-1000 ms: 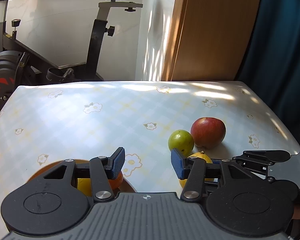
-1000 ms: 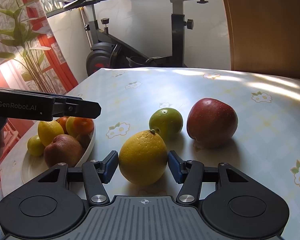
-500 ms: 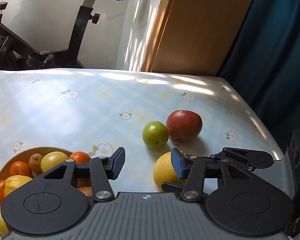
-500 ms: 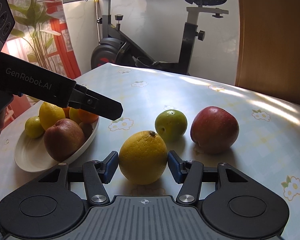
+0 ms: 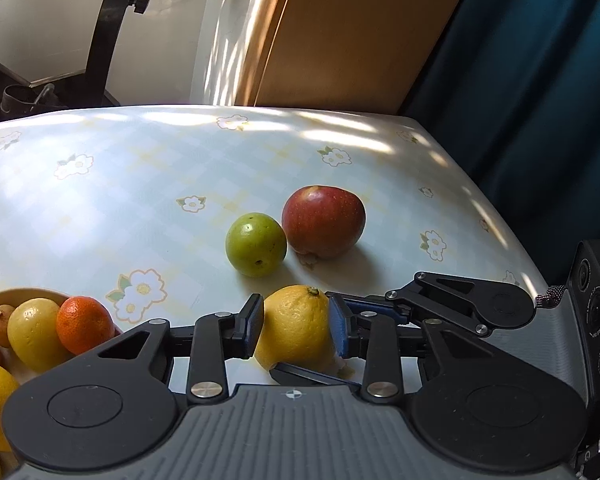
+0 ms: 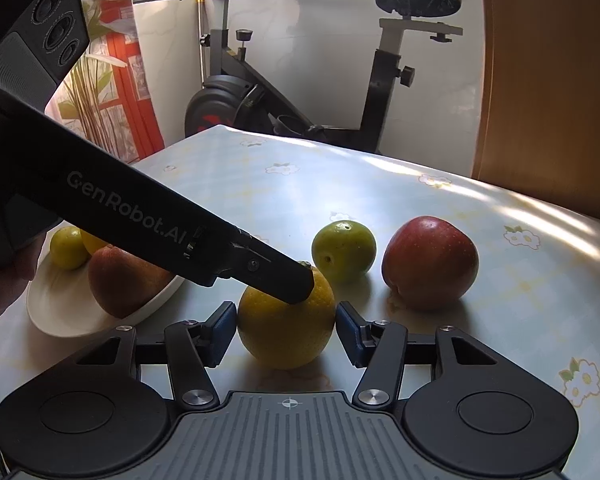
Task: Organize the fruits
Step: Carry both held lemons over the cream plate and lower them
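A yellow orange [image 5: 296, 326] [image 6: 286, 322] sits on the table. Both grippers are around it. My left gripper [image 5: 296, 326] has its blue pads against the orange's sides; in the right wrist view its finger [image 6: 268, 270] lies across the top of the fruit. My right gripper [image 6: 286, 332] is open, its pads on either side of the orange with small gaps; it also shows in the left wrist view [image 5: 440, 308]. A green fruit [image 5: 256, 244] [image 6: 344, 250] and a red apple [image 5: 324, 222] [image 6: 430, 262] sit just beyond. A white bowl [image 6: 60, 312] of fruit is at left.
The bowl holds several fruits: a tangerine [image 5: 84, 324], a lemon [image 5: 34, 332], a reddish apple [image 6: 124, 280]. The flowered tablecloth [image 5: 140, 184] ends at the right edge [image 5: 512, 236]. An exercise bike [image 6: 340, 80] stands behind the table, next to a wooden panel [image 5: 360, 32].
My left gripper has swung right from over the bowl to the yellow orange and closed its pads onto it. My right gripper has stayed open around the same orange.
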The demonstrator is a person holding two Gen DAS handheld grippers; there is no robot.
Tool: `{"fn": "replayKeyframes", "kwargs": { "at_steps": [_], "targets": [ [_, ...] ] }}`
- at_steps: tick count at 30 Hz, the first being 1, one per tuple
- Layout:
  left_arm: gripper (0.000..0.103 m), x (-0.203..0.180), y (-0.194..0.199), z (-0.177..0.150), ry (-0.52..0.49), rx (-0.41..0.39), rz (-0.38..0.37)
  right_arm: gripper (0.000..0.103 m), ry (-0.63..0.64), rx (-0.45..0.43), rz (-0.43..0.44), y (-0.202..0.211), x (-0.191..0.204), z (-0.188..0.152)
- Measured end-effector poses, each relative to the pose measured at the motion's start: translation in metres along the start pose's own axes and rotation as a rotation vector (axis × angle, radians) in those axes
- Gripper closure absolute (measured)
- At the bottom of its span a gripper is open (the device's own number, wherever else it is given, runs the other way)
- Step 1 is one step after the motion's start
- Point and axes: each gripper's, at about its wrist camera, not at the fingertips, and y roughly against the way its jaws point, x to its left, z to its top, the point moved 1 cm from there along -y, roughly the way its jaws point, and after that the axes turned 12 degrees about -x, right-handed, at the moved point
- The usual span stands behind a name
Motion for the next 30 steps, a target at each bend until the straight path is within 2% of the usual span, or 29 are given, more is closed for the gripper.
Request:
{"fn": "replayKeyframes", "kwargs": {
  "at_steps": [4, 9, 21, 30],
  "targets": [
    [0.065, -0.001, -0.001, 0.000, -0.006, -0.002, 0.002, 0.048, -0.064, 0.012, 0.010, -0.003, -0.009, -0.005],
    [0.065, 0.000, -0.001, 0.000, -0.009, -0.005, 0.005, 0.053, -0.151, 0.001, 0.049, -0.005, -0.019, -0.011],
    [0.067, -0.008, 0.013, -0.002, -0.035, -0.024, 0.009, 0.054, -0.103, -0.043, 0.049, 0.006, -0.006, -0.008],
    [0.067, -0.002, 0.072, 0.001, -0.032, -0.099, 0.053, 0.054, -0.022, -0.057, 0.104, 0.016, 0.043, 0.029]
  ]
}}
